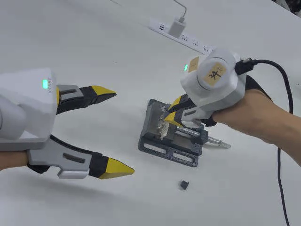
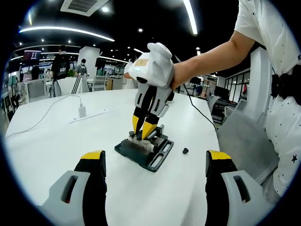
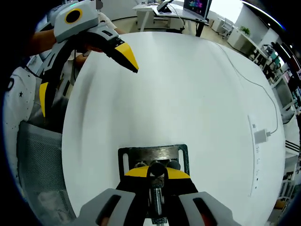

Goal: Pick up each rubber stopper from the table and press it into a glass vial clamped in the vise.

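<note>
The right gripper point(image 1: 170, 113) hid most of the glass vials point(image 1: 165, 127) in the vise point(image 1: 170, 151), so how many stood there could not be told. In the right gripper view its tips were closed on a dark rubber stopper point(image 3: 156, 170), covering whatever lay beneath, and its own body cut off the vise's near end. The left gripper point(image 1: 123, 133) ran off the head view's left edge. A small dark piece point(image 1: 184, 185) on the table point(image 1: 117, 42) was too small to identify. Distant people point(image 2: 61, 63) in the left gripper view were blurred.
</note>
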`<state>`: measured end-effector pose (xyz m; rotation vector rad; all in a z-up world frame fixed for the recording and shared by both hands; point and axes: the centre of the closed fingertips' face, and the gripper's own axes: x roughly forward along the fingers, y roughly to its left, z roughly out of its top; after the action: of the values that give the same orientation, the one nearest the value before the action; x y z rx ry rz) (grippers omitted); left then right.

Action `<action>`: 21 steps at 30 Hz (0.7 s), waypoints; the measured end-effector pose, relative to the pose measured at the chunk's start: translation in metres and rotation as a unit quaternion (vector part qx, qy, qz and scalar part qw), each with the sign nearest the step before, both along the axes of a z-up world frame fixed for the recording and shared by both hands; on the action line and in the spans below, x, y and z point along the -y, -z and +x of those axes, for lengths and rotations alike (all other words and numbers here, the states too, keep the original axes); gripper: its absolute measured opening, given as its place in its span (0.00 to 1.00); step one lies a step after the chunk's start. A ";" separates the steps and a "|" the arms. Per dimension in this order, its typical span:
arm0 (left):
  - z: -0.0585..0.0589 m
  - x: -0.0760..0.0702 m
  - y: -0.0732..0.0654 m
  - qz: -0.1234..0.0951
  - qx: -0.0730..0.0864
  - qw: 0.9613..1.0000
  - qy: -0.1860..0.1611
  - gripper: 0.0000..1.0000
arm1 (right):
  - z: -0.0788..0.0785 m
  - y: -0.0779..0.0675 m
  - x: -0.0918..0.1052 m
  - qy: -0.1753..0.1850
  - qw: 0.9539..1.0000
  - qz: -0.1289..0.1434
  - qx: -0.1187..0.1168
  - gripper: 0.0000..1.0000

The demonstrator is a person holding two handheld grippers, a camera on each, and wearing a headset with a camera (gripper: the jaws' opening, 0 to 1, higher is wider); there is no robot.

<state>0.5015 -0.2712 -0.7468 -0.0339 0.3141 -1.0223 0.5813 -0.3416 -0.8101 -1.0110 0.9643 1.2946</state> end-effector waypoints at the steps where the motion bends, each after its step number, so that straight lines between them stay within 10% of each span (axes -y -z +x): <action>1: 0.000 0.000 0.000 0.000 -0.001 1.000 0.000 0.86 | 0.000 0.000 0.000 0.001 1.000 0.001 0.000 0.07; 21: 0.001 0.002 0.002 -0.003 -0.001 1.000 0.002 0.86 | -0.005 -0.003 0.000 0.014 1.000 0.018 -0.003 0.10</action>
<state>0.5029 -0.2731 -0.7484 -0.0396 0.3136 -1.0264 0.5760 -0.3412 -0.8072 -0.9622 0.9544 1.2880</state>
